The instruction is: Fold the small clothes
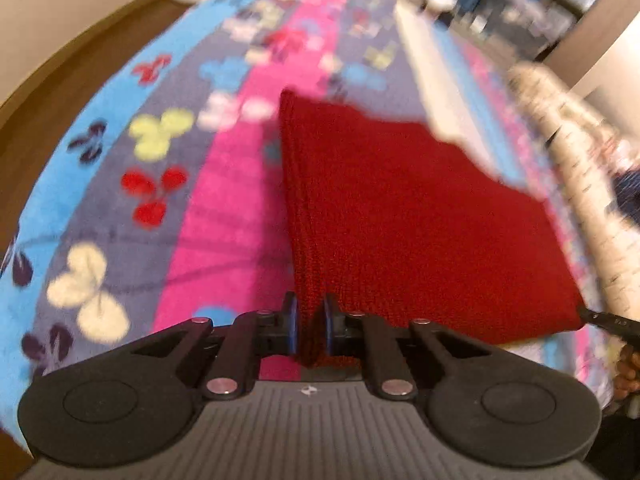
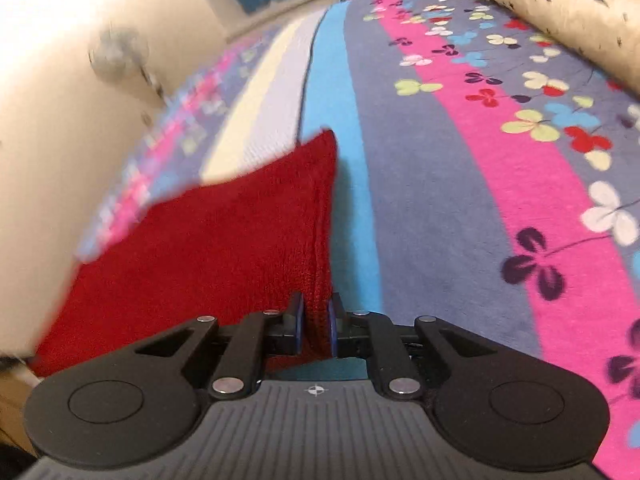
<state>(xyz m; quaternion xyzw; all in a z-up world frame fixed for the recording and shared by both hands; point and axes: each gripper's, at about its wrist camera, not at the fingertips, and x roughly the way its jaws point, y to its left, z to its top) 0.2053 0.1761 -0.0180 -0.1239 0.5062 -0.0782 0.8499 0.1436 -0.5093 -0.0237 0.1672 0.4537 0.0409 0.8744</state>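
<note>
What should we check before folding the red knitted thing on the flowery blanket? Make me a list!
1. Left hand-held gripper pinching the red knitted cloth: ok, its pads press on the near edge.
2. Right hand-held gripper pinching the same cloth: ok, shut on the other near corner.
3. Cloth stretched between the two grippers without bunching: ok, it looks smooth in both views.
4. Far edge of the cloth lying on the blanket: cannot tell, the picture is blurred there.
5. Room ahead on the blanket to lay the fold: ok, bare blanket ahead.
6. White cloth beyond the red one out of the way: cannot tell.
</note>
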